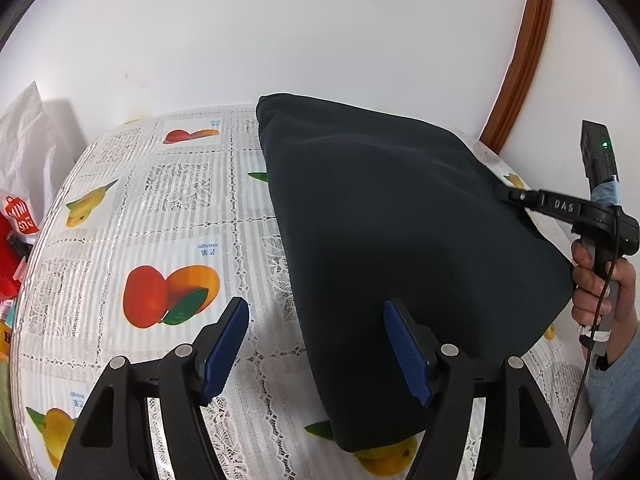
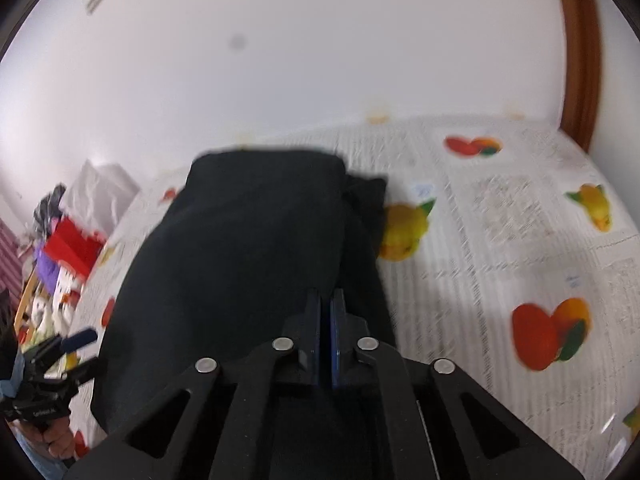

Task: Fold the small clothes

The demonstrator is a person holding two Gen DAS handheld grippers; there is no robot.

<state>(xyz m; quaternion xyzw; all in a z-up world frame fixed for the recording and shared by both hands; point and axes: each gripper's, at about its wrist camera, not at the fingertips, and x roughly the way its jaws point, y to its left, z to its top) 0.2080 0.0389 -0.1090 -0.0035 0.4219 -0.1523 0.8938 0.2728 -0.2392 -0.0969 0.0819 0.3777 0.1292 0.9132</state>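
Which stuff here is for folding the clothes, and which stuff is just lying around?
For the job:
- dark garment
- right tool, shut on the garment's edge
- left tool, open, with the garment's edge between its fingers
- table with fruit-print cloth

Just lying about:
- red shopping bag
- white bag
- pile of toys and clutter

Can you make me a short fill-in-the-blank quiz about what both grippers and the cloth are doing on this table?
1. The dark cloth lies on a tablecloth printed with ____.
2. The left gripper has its blue fingers ____, with nothing between them.
3. The right gripper is ____ on the cloth's edge.
4. To the left of the table sits a ____ bag with white lettering.

Missing words: fruit; open; shut; red
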